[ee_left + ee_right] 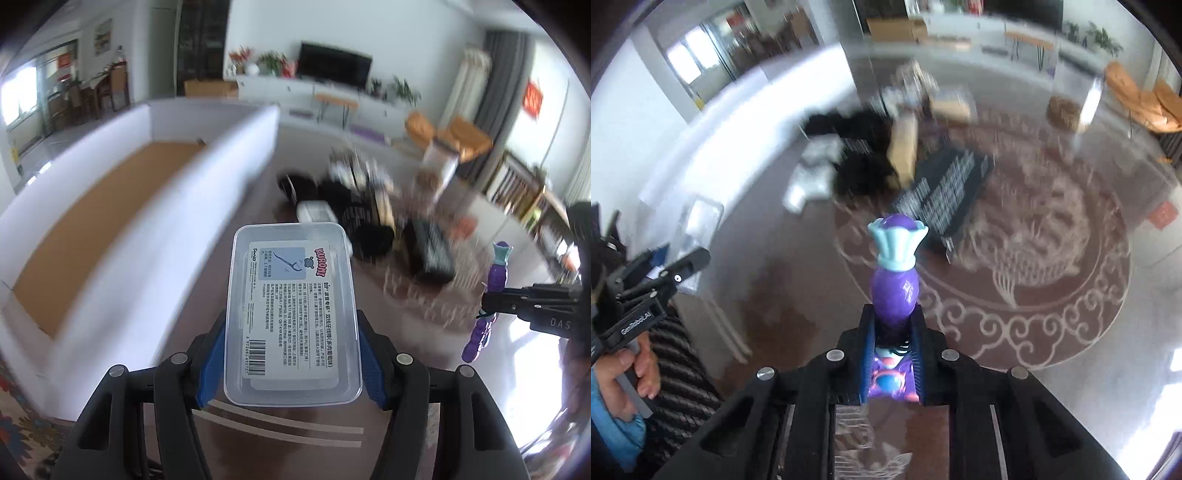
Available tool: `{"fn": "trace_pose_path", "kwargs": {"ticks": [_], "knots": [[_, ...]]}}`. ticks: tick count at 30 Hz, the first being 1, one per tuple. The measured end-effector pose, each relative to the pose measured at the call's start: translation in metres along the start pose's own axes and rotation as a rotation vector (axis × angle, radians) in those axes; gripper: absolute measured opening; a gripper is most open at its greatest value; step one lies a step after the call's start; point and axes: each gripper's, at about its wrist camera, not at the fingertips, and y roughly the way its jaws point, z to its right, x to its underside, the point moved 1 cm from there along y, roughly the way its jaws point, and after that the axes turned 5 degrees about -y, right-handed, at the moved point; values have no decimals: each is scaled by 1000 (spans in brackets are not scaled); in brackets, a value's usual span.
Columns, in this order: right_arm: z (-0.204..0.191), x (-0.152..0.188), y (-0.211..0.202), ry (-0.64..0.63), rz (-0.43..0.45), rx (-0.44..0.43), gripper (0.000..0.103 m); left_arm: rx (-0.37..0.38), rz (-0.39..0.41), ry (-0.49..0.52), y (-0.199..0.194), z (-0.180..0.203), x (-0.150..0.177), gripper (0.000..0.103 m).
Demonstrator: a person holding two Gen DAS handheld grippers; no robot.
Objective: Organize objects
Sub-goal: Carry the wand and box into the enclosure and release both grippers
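Left wrist view: the left gripper (291, 354) is clamping a clear plastic floss-pick box (291, 317) by its long sides, label facing the camera, carried in the air above the table. To the left, a white open box (122, 206) with a brown cardboard floor is lying close alongside, its near wall just beside the held item. In the middle, a blurred pile of dark objects (365, 218) is sitting on the glass table (424, 302).

Right wrist view: the right gripper (894, 354) is gripping a purple mermaid toy (895, 284) around its lower body, the light-blue tail fin pointing forward and up, also off the table.

Judged step: both hands are mid-transport, each loaded, heading for the white box. Next move likely calls for lifting the floss-pick box over the near wall, then lowering before releasing; the toy would follow.

Edges and room: the wall of the white box is the edge to be clearing. Its visible floor is looking bare, so drop room seems ample. The two grippers are well apart.
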Motion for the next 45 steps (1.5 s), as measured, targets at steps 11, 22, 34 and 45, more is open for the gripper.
{"fn": "trace_pose_path", "kwargs": {"ticks": [11,22,34,45], "knots": [[-141,-138,-67,-153,312,-185,18,-186,71,-161,-39,-138,-82,62],[-271,-226,59,-240,170,-231,19,-268,-198,-267,40,-191,-70,68],[-276,-212,69,-213,233,-136,80,-226,-59,-273,18,-186,-63,84],[-135,-48,34,-147,334,229,90,-52,173,-160,-46,-104,-44,84]]}}
